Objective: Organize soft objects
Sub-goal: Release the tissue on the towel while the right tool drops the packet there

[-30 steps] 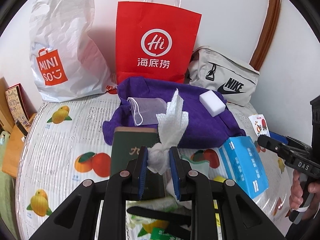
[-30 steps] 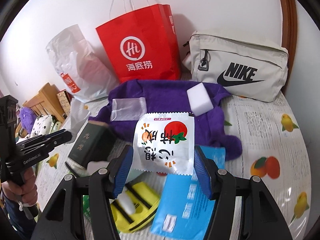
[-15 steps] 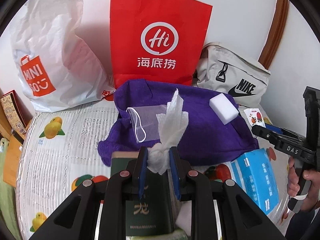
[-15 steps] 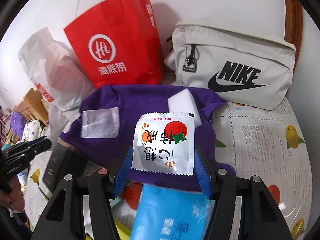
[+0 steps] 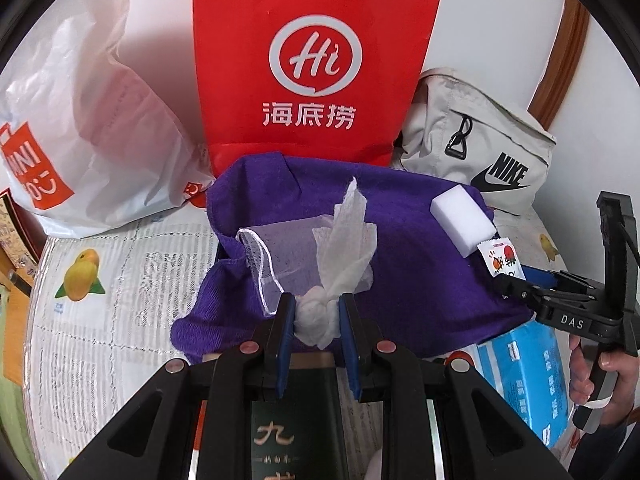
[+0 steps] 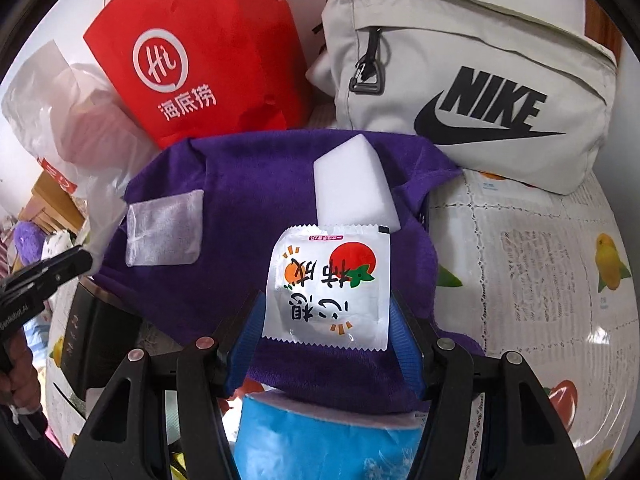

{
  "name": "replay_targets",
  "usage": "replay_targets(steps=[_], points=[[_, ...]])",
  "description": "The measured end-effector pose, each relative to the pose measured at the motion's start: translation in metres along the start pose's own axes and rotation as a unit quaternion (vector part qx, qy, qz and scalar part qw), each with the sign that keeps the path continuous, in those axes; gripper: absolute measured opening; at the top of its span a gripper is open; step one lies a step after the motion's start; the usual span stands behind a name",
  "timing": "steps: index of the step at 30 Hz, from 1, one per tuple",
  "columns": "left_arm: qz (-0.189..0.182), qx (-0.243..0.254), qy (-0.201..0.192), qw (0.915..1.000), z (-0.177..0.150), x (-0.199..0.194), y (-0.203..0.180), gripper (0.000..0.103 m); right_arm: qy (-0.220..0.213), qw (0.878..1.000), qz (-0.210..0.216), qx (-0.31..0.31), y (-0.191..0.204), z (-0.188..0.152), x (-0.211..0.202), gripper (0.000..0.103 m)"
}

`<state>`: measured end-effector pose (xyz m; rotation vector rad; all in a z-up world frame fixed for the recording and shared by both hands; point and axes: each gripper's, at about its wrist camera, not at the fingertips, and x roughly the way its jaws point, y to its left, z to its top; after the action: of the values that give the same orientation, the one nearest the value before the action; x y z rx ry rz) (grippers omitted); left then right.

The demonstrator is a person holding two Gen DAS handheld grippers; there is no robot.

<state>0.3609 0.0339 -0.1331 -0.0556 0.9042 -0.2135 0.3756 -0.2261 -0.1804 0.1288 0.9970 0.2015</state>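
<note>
Worktop [image 5: 120, 288]: fruit-print cover, bags ranged along the back wall.

Purple towel [image 6: 248, 200]: we see it spread in front of the red paper bag [image 5: 312, 60]; it carries a mesh pouch [image 6: 164, 232] and a white sponge [image 6: 352, 184].

Sachet [image 6: 332, 288]: clamped by its side edges in our right hand-held gripper [image 6: 326, 336], about half open, above the towel's near part.

Tissue [image 5: 340, 264]: knotted end pinched in our left hand-held gripper [image 5: 316, 316], nearly closed, over the towel's near edge.

Handling note: we judge both go onto the towel; lower each onto bare purple cloth, apart from pouch and sponge, then release.
</note>
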Motion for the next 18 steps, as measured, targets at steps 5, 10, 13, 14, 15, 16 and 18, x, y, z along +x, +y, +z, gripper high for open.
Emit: replay_targets(steps=[5, 10, 13, 14, 15, 16, 18], points=[[-0.017, -0.005, 0.019, 0.9997, 0.007, 0.016, -0.001, 0.021, 0.012, 1.0, -0.003, -0.006, -0.001, 0.001, 0.005, 0.064], [-0.014, 0.002, 0.031, 0.9994, 0.017, 0.03, -0.003, 0.021, 0.024, 1.0, -0.008, -0.006, -0.004, 0.002, 0.01, 0.069], [-0.018, -0.002, 0.039, 0.9991, 0.022, 0.039, -0.002, 0.021, 0.018, 1.0, -0.008, -0.008, -0.002, 0.003, 0.007, 0.069], [-0.018, -0.002, 0.042, 0.9989, 0.023, 0.042, -0.003, 0.021, 0.015, 1.0, -0.008, -0.008, -0.002, 0.004, 0.006, 0.069], [-0.019, 0.0, 0.044, 0.9988, 0.024, 0.045, -0.005, 0.021, 0.012, 1.0, -0.007, -0.007, -0.002, 0.004, 0.003, 0.069], [-0.021, 0.002, 0.047, 0.9987, 0.025, 0.048, -0.007, 0.022, 0.01, 1.0, -0.006, -0.005, -0.003, 0.004, 0.001, 0.069], [-0.021, 0.007, 0.054, 0.9983, 0.027, 0.055, -0.011, 0.022, 0.001, 1.0, 0.001, -0.002, -0.003, 0.004, -0.006, 0.069]])
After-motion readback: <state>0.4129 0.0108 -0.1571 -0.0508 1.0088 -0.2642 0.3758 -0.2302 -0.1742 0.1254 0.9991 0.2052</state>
